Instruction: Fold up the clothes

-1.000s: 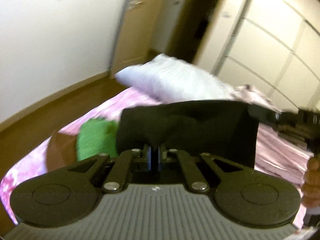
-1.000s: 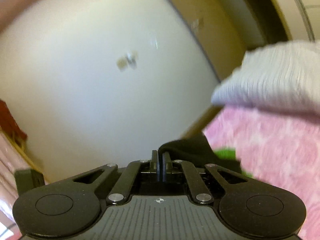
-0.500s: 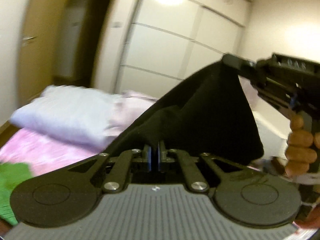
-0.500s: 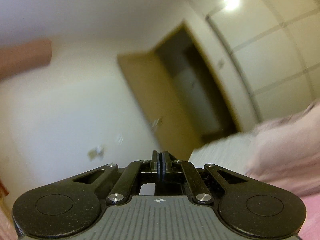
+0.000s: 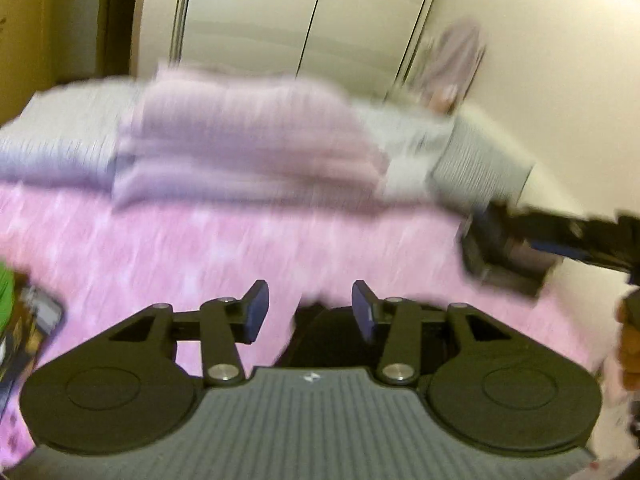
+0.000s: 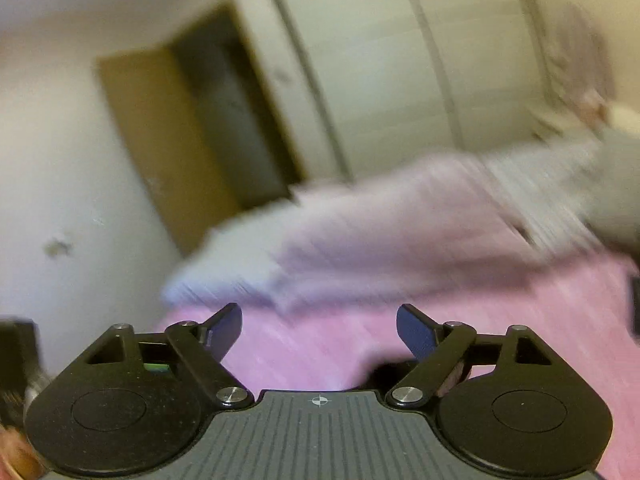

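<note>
1. The black garment (image 5: 328,336) looks dark and shapeless; it lies on the pink bedspread (image 5: 200,248), just below the left gripper (image 5: 308,308), whose jaws stand wide and empty.
2. The right gripper (image 6: 319,330) is also spread wide, holding nothing.
3. Only the left view shows something green (image 5: 6,292) at the edge; only the right view shows the doorway (image 6: 224,112).

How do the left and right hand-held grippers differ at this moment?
The right hand-held gripper is spread wider than the left hand-held gripper. The black garment lies right between the left one's fingers, but off toward one finger of the right one. Both are open, holding nothing, above the pink bedspread.
</note>
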